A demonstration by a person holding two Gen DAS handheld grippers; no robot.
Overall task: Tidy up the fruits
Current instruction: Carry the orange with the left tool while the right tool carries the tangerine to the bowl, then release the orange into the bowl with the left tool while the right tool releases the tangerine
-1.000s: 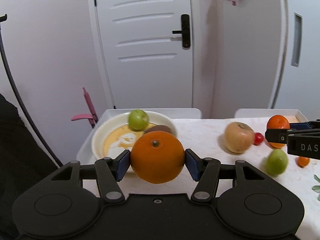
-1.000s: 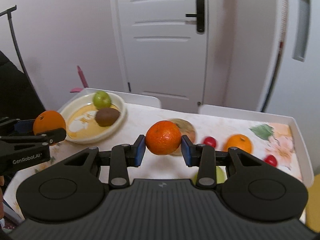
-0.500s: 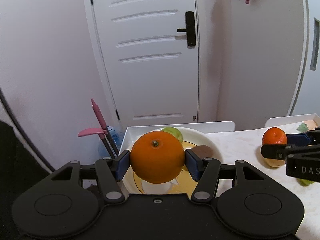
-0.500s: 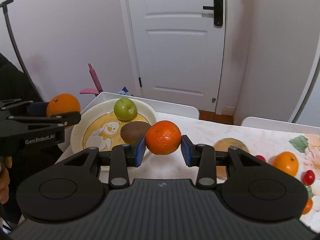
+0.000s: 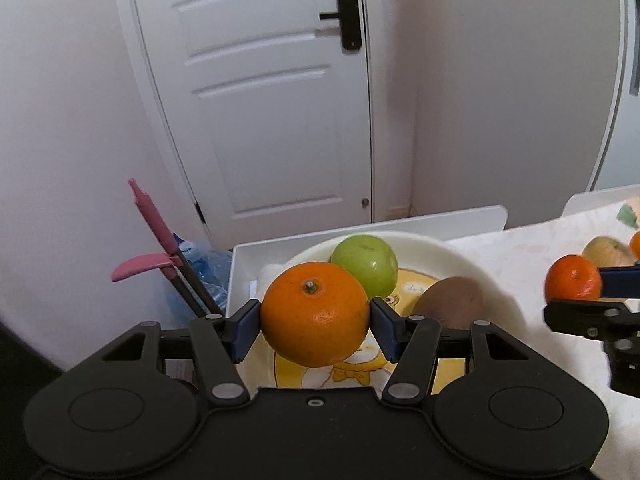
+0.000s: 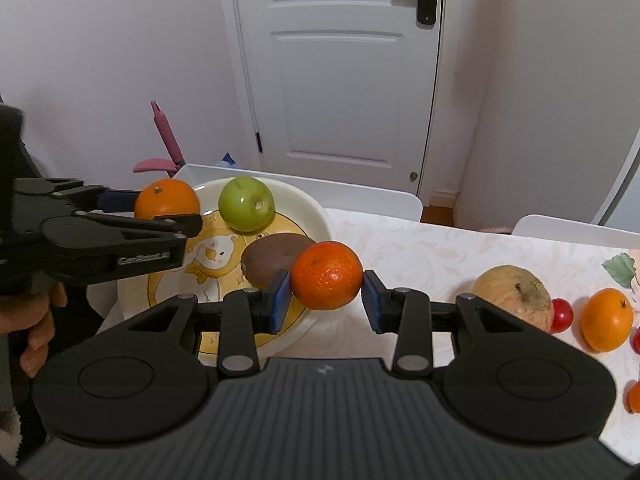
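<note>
Careful now: you hold a fruit in each tool above the plate (image 6: pixel 320 216), and two things could go wrong. Your left gripper (image 5: pixel 315 316) is clamped on the large orange (image 5: pixel 315 314), your right gripper (image 6: pixel 326 278) on the smaller, redder mandarin (image 6: pixel 326 275). Both are smooth and round, pinched only at their sides, so a loosened squeeze likely lets them roll. The plate already holds a green apple (image 6: pixel 247 204) and a brown kiwi (image 6: pixel 272 258); dropping from height could knock those out, or your two tools could collide.
</note>
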